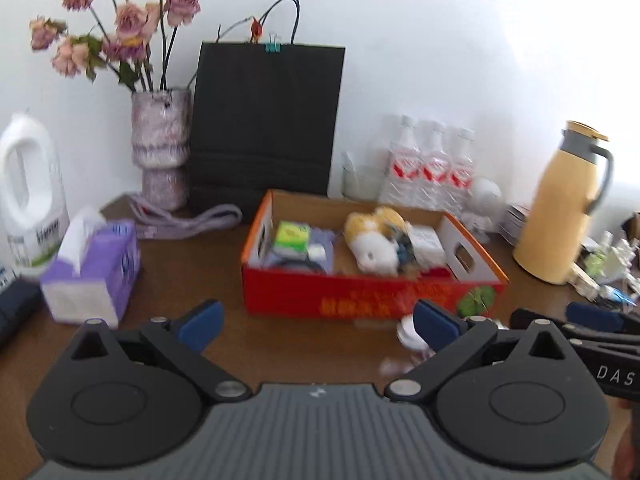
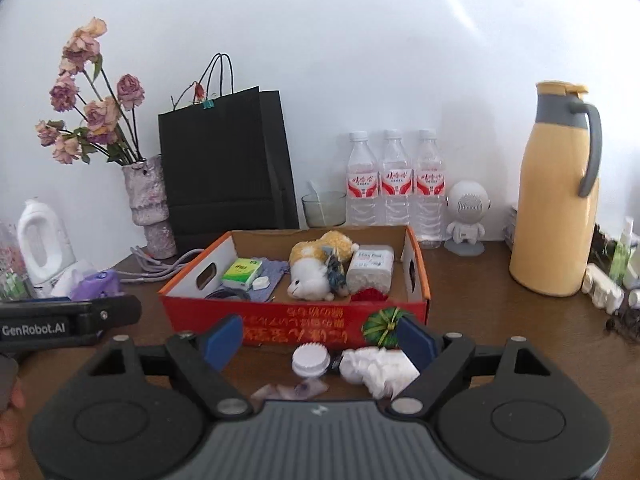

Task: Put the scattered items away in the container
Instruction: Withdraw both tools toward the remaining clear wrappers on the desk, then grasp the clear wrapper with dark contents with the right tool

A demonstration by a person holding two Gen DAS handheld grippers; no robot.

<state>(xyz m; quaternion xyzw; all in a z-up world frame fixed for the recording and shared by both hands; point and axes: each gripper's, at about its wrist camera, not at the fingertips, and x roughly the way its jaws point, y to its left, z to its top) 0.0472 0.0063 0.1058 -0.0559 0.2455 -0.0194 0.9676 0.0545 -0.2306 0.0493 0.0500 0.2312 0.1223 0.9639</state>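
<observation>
Red box (image 2: 280, 312), yellow jug (image 2: 556, 216)

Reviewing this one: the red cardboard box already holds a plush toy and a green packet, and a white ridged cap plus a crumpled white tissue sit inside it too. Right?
Not quite. The plush toy and green packet are in the red cardboard box, but the white ridged cap and crumpled white tissue lie outside it, on the table in front of its near wall. The right wrist view shows this.

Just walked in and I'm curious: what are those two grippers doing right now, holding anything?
Left gripper: open, holding nothing.
Right gripper: open, holding nothing; a white cap and crumpled tissue lie on the table between its fingers.
</observation>
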